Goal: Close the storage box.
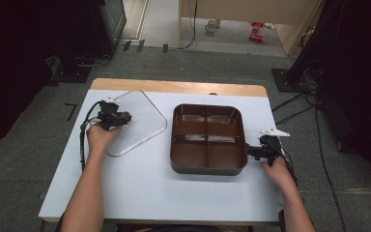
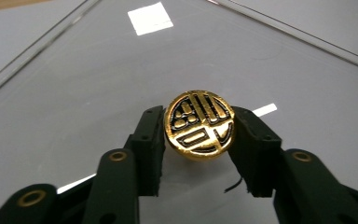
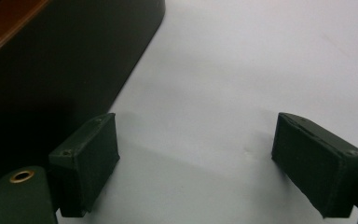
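A clear plastic lid [image 1: 137,121] lies flat on the white table, left of a dark brown divided tray [image 1: 207,138]. My left gripper [image 1: 121,117] sits over the lid's left part and is shut on the lid's round gold and black knob [image 2: 199,124], one jaw on each side of it. The clear lid [image 2: 98,79] spreads beneath those jaws. My right gripper [image 1: 253,151] rests just off the tray's right wall, low on the table. Its jaws stand wide open [image 3: 193,163] with bare table between them, and the tray's dark wall [image 3: 65,60] is beside its left finger.
The white table surface [image 1: 145,183] ends in a wooden strip [image 1: 174,87] at the far edge. Cables [image 1: 299,104] run over the grey floor to the right. Black equipment stands at the far left and right.
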`<state>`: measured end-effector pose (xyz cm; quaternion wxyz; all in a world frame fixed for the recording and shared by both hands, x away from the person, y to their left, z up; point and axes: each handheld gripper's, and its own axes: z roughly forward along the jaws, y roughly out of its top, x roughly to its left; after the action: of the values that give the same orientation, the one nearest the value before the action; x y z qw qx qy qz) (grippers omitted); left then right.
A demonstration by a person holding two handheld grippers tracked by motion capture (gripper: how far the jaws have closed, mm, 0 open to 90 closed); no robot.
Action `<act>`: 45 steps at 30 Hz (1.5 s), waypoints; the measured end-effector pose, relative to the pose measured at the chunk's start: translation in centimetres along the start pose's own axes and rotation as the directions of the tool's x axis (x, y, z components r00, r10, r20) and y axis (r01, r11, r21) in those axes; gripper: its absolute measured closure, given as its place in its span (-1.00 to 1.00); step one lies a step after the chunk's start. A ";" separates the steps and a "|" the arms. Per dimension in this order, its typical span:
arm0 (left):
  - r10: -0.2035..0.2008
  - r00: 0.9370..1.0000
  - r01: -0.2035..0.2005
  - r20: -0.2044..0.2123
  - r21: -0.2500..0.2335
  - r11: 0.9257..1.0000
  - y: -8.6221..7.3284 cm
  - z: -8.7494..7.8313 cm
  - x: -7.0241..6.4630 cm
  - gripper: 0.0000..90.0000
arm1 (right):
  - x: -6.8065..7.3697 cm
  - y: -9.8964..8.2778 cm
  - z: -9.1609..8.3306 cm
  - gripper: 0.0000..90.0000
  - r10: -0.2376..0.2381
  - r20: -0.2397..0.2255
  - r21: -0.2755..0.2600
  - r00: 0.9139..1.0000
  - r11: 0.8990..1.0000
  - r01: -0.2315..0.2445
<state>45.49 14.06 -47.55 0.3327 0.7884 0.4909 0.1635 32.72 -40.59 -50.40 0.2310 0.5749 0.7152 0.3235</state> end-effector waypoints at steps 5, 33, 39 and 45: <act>-0.033 0.999 0.033 0.035 -0.006 0.999 -0.1 -0.1 0.4 0.31 | 0.0 0.0 0.0 -0.69 -0.001 0.000 0.000 1.000 1.000 0.001; 0.024 0.998 -0.024 0.063 0.004 1.000 1.7 -3.4 -0.7 0.32 | 0.0 0.0 0.0 -0.68 0.000 0.000 0.000 1.000 1.000 0.000; 0.046 0.996 -0.045 0.075 -0.022 0.999 2.5 -5.0 -1.2 0.32 | 0.0 0.0 0.0 -0.68 0.000 0.000 0.000 1.000 1.000 0.000; 0.039 0.993 -0.032 0.110 -0.057 0.998 3.1 -6.3 -1.6 0.32 | 0.0 0.0 0.0 -0.68 0.000 0.000 0.000 1.000 1.000 0.000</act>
<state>43.07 14.00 -40.73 0.3784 0.7954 0.4527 0.1386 32.72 -40.59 -50.40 0.2311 0.5747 0.7153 0.3236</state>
